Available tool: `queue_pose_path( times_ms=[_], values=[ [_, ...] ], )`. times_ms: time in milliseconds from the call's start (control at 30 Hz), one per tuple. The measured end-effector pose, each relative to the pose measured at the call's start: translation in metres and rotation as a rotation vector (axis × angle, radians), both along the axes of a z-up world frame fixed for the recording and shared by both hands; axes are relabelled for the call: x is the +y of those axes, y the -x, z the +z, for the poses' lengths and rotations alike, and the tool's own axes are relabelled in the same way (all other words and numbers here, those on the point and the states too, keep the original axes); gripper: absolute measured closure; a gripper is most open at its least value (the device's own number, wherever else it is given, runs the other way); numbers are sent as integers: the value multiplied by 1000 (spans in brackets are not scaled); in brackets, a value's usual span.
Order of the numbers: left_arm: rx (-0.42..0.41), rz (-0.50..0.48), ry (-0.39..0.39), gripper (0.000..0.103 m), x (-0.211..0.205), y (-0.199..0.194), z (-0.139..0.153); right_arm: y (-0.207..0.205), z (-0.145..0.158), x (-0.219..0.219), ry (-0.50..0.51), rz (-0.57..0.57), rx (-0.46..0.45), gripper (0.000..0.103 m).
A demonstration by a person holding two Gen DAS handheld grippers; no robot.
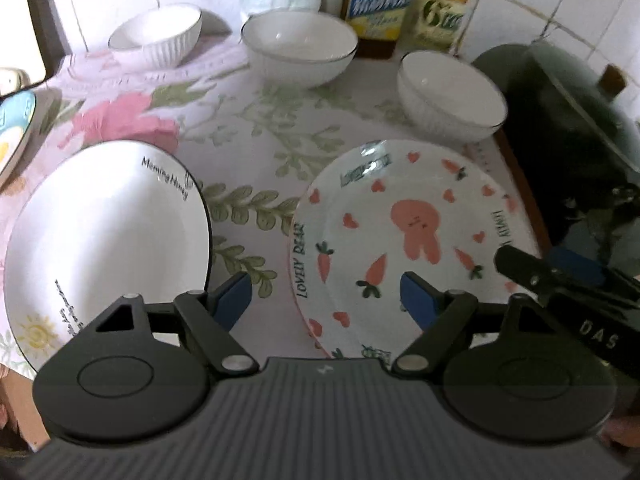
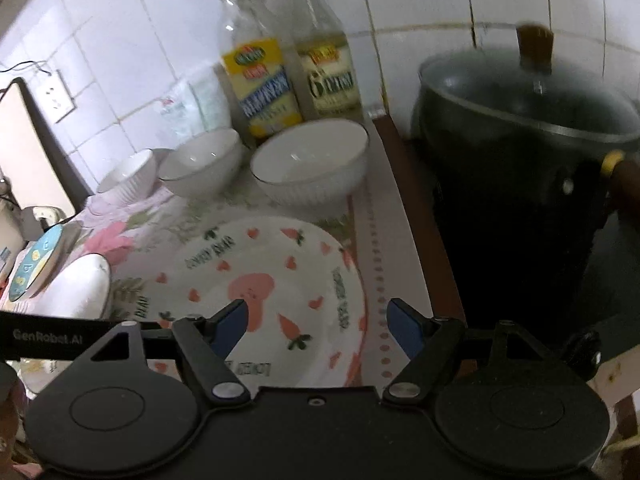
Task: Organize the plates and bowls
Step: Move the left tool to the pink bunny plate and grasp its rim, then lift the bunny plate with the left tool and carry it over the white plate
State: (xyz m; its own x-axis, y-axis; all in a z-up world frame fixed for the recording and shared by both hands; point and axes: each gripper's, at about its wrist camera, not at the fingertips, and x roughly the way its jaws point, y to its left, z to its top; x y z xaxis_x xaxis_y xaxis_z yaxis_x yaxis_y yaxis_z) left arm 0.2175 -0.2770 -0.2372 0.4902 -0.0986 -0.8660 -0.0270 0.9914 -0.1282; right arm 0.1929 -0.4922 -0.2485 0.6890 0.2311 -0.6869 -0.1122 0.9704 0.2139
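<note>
Far left edge of the left wrist view, a blue-patterned plate [image 1: 14, 128] peeks in, tilted. Next, lower left, the white plate [image 1: 108, 240] lettered "Morning Honey" lies flat on the floral tabletop [image 1: 248, 128]. The left gripper [image 1: 326, 300] hangs low at centre frame, blue pads spread wide, nothing between them; its left pad sits just beside the white plate's rim, its right pad over the bunny plate [image 1: 404, 240]. That bunny plate, with carrots and hearts, lies flat, right of centre, close beside the white plate but apart from it.

Along the top, left to right: a ribbed bowl [image 1: 160, 38], a wider bowl [image 1: 300, 50] with a thin dark rim, then a third bowl [image 1: 452, 96], all upright near the tiled wall. Behind them stand two yellow-labelled bottles [image 1: 380, 0]. Far right, a dark lidded pot [image 1: 560, 120].

Over in the right wrist view, the right gripper [image 2: 316, 326] is spread wide too, empty, hovering above the bunny plate's [image 2: 264, 280] right half, its right pad past the rim.
</note>
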Motion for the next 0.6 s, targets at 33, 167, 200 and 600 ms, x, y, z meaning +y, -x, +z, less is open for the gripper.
queue_pose_path(
  times_ms=[33,167,200,600],
  values=[
    [5,2,-1,34,0,-1,-4,-3,-4,-2,-10,-8,12,23],
    [32,33,47,54,4,-3,-13,-10,-12,-10,-83,-33,69,23],
    [36,39,46,55,4,-3,-15,-11,-12,-10,-85,-31,71,23],
    [71,57,100,73,9,-7,-23,-25,-25,-16,-63,34,112,78]
  ],
)
